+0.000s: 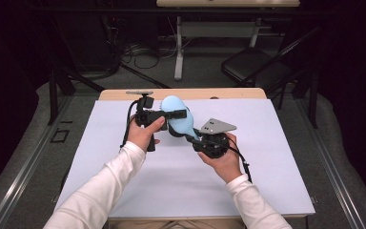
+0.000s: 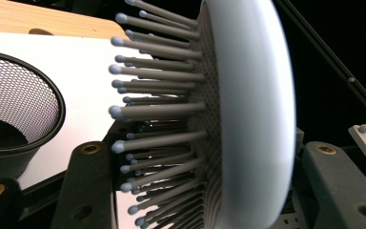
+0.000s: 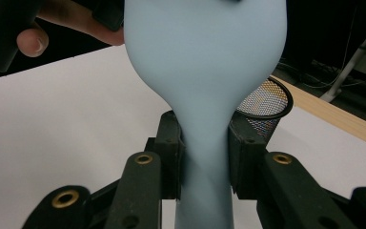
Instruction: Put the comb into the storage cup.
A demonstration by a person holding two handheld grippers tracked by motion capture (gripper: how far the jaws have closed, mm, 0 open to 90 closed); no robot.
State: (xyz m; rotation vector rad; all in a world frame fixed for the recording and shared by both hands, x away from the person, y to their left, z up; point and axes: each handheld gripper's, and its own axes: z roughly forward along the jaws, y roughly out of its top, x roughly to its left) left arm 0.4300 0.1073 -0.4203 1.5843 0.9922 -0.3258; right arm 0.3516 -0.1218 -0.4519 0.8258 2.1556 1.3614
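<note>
- The bench, covered by a white sheet, carries the work; its wooden far edge is left bare, and both of the person's hands are held above its middle.
- A black mesh cup is seen standing on the sheet close behind the hands; it is judged to be the likely place for the brush, though that cannot be confirmed.
- The light blue hairbrush is held in the air between the two hands, clear of the sheet, with its head toward the far left and its handle toward the near right.
- The right tongs are clamped on the narrow handle, one pad pressed on each side of it.
- The left tongs are set across the head, one jaw among the bristles and the other behind the smooth back; whether the pads already press cannot be told.
- For the step in hand, judged to be a handover, the left grip is best seated firmly on the head before the right tongs are loosened.
- The bristle side is springy, so some slip should be expected; the brush should be kept level and the release made slowly.
</note>
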